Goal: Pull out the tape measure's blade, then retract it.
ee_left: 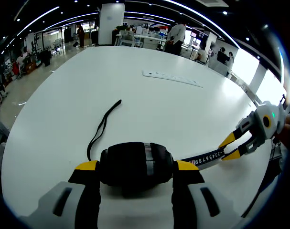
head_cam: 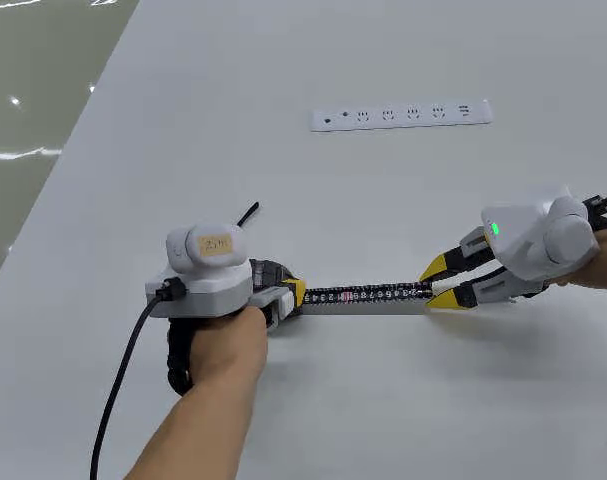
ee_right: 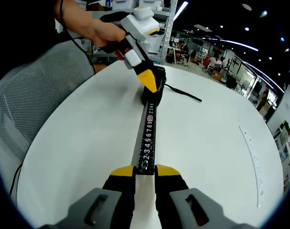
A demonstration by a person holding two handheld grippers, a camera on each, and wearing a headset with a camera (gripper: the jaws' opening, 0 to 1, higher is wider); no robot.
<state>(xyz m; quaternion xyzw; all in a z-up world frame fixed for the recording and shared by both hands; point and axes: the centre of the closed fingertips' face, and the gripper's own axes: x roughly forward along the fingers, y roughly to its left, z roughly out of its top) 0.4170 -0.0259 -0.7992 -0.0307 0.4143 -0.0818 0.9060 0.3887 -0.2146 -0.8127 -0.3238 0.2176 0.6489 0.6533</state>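
We have the left gripper (head_cam: 288,292) clamped on the case (head_cam: 270,277) of the tape measure. In the left gripper view the black case (ee_left: 135,157) sits squarely between the two yellow-tipped jaws, which touch it on both sides and are spread as wide as the case. The case rests on the white table (head_cam: 283,100), and its black strap (head_cam: 248,213) trails away across the surface beyond it.

The blade (head_cam: 368,294) is drawn out of the case and runs straight, low over the table, to the right gripper (head_cam: 438,284). In the right gripper view the blade (ee_right: 148,138) comes up the middle with its numbers showing, and its end lies between our jaws, which are drawn in narrow and pinch it from either side. At the far end of the blade in that view we see the case (ee_right: 154,90) with the left gripper (ee_right: 147,78) on it.

The two grippers are well apart, with the blade spanning the gap. A power strip (head_cam: 403,114) lies farther off on the table, well clear of both.
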